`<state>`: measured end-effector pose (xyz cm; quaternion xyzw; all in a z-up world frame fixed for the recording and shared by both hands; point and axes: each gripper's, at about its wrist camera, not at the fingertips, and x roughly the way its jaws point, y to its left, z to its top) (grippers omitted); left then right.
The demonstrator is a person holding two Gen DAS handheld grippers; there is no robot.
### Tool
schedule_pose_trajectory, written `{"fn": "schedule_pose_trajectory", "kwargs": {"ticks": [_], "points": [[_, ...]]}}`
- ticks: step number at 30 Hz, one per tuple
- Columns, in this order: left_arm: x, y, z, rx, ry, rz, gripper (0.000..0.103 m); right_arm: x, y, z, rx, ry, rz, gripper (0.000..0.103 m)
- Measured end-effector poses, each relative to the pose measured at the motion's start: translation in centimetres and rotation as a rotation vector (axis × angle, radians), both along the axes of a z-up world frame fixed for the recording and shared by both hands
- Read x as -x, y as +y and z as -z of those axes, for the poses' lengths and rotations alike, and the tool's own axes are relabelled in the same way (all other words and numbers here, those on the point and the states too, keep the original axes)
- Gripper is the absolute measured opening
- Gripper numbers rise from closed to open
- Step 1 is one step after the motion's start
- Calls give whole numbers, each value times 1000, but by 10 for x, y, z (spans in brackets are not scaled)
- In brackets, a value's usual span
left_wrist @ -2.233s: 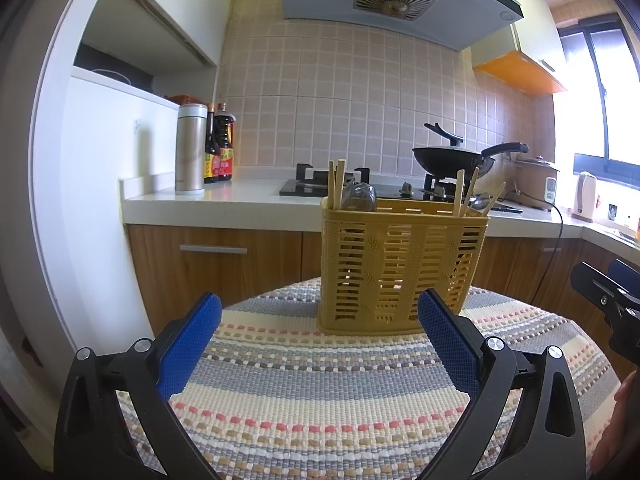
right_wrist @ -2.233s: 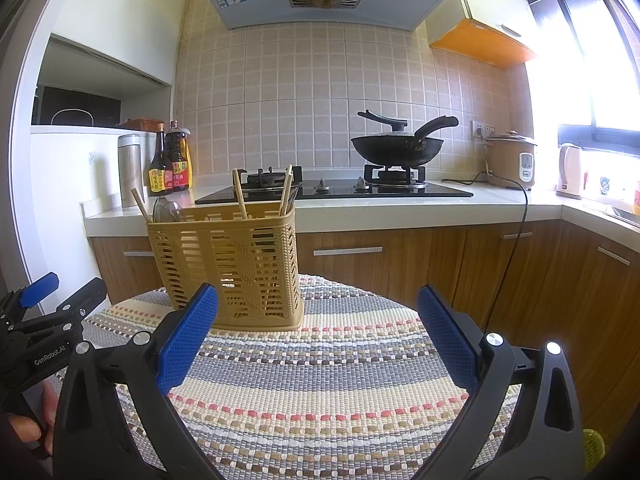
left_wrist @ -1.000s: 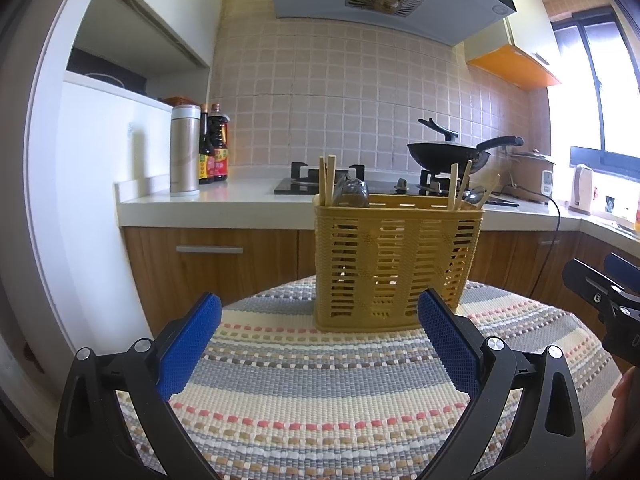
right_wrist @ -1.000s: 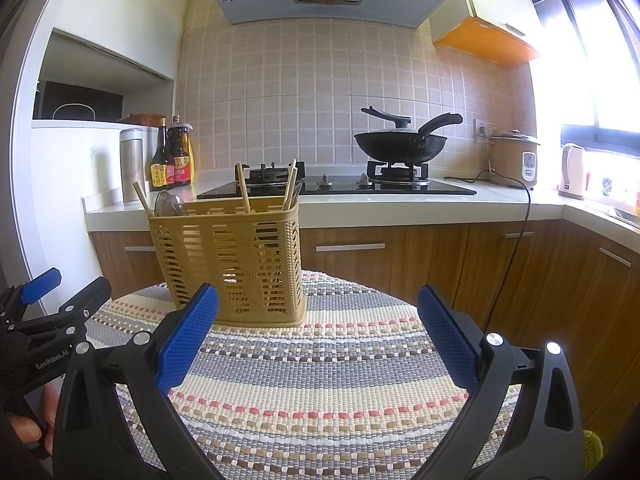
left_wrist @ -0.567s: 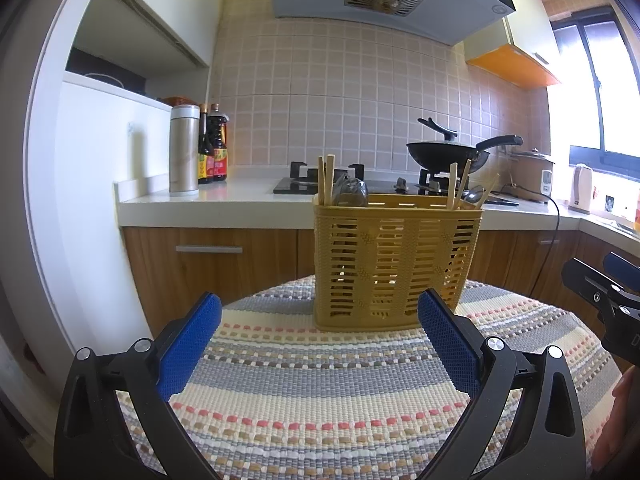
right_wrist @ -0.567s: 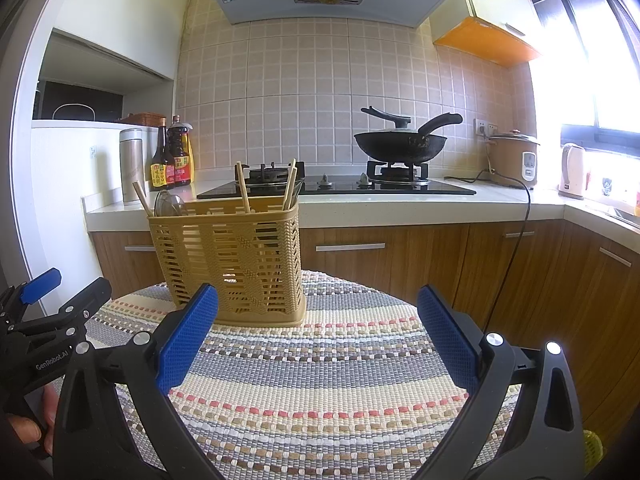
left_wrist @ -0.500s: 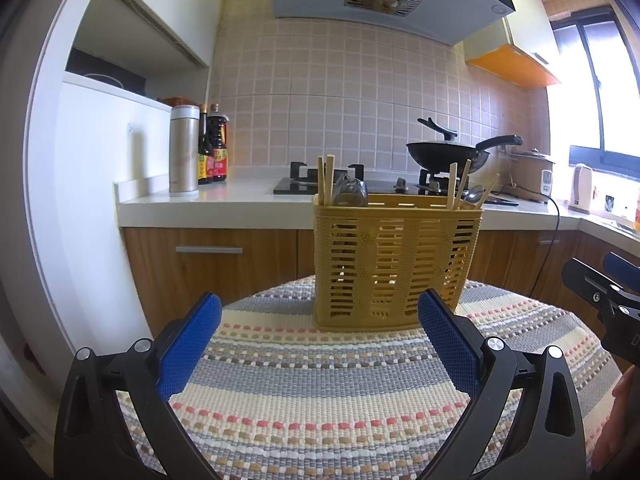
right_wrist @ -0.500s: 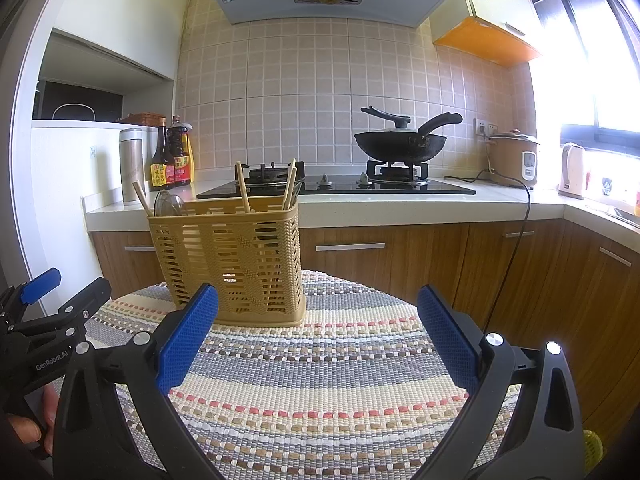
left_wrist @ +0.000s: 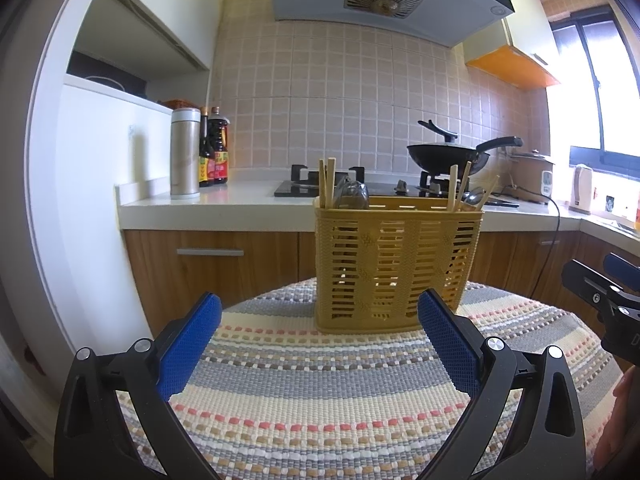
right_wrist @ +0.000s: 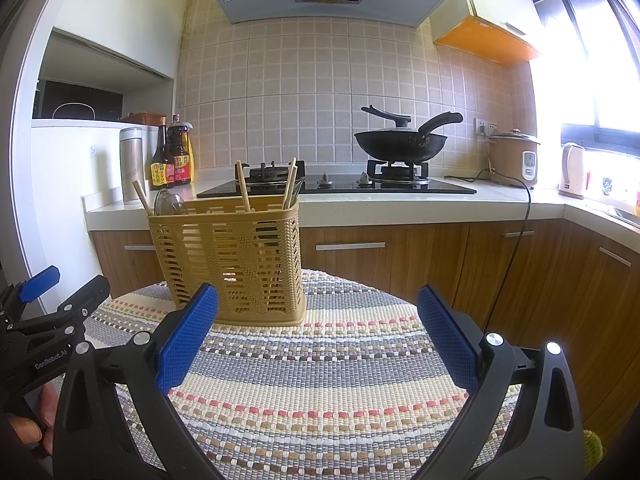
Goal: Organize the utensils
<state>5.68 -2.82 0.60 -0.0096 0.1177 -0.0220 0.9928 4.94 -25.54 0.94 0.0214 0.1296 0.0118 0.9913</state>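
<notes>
A yellow slotted utensil basket (left_wrist: pixel 394 262) stands upright on a round striped woven mat (left_wrist: pixel 340 392); it also shows in the right wrist view (right_wrist: pixel 230 260). Wooden chopsticks (left_wrist: pixel 326 184) and metal spoons (left_wrist: pixel 352 196) stick up out of it; chopsticks (right_wrist: pixel 242 190) and a spoon (right_wrist: pixel 168 202) show in the right view too. My left gripper (left_wrist: pixel 320 340) is open and empty, just in front of the basket. My right gripper (right_wrist: pixel 318 330) is open and empty, to the right of the basket. Each gripper shows at the edge of the other's view.
Behind the table runs a kitchen counter (right_wrist: pixel 400 204) with a gas hob, a black wok (right_wrist: pixel 400 142), a steel flask (left_wrist: pixel 185 152), sauce bottles (right_wrist: pixel 170 156), a rice cooker (right_wrist: pixel 514 156) and a kettle (right_wrist: pixel 572 170). A white cabinet wall (left_wrist: pixel 92 200) stands at the left.
Both views have shifted slightly since 2.2 s ago, with the basket sitting a little higher in the frames. Over the last second nothing has visibly moved. Both grippers stay open.
</notes>
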Motion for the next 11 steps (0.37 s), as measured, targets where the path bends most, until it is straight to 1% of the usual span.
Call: {"fn": "schedule_pose_trajectory", "kwargs": {"ticks": [7,11], "points": [[-4,6,-2,23,21,-4,96,-1,-1,0,-1,0,0,95],[-6,5,-1,23,32,-8,96,-1,-1,1,0,1,-1,95]]}}
